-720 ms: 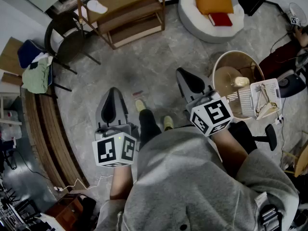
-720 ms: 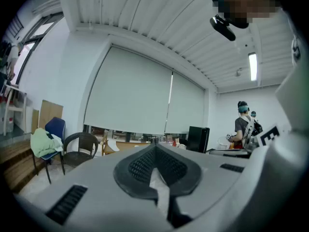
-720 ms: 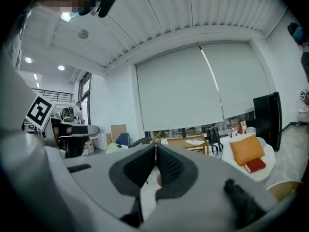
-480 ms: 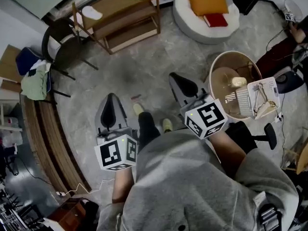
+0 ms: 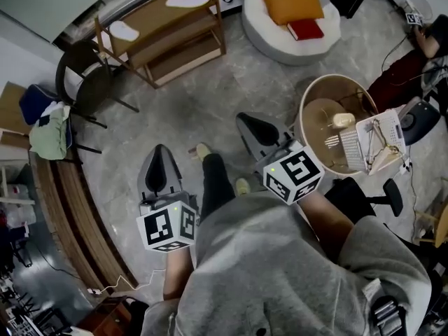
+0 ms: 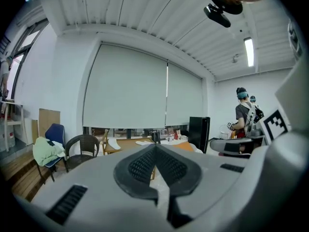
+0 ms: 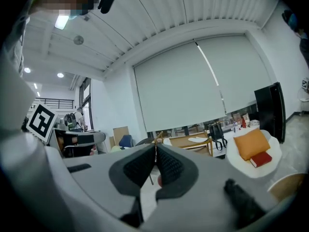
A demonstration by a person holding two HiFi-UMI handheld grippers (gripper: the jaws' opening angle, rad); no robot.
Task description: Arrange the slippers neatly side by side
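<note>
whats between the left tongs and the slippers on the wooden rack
Head view: only bare grey floor lies between the left tongs and the wooden rack holding the two white slippers.

Office-type rm: roller blinds [image 6: 125, 86], beanbag seat [image 5: 280, 45], wooden rack [image 5: 157, 16].

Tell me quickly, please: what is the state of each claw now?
Left claw: closed, holding nothing.
Right claw: closed, holding nothing.
</note>
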